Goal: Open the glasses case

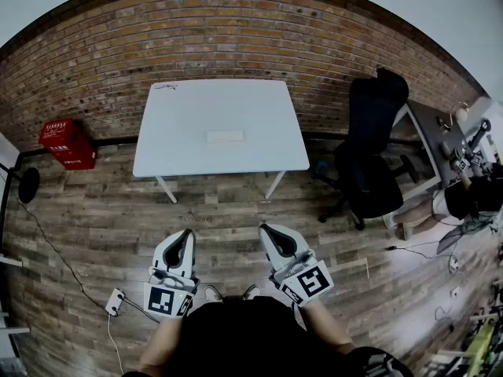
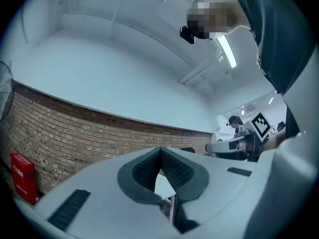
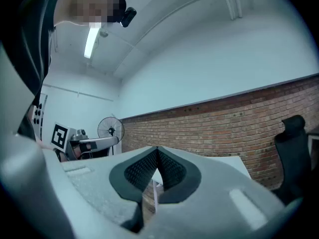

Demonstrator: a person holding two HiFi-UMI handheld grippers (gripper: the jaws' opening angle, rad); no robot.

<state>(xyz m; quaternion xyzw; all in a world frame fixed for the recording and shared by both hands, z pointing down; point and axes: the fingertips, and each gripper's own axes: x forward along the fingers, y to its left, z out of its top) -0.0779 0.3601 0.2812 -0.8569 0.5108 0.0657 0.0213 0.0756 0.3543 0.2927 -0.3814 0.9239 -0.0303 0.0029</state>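
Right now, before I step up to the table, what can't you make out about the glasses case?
Head view: the glasses case is too small and pale on the white table to show its lid, hinge or opening side.
Left gripper view: the left gripper, jaws shut, blocks all but a sliver of table; no case visible.
Right gripper view: the right gripper, jaws shut, likewise leaves no case visible.
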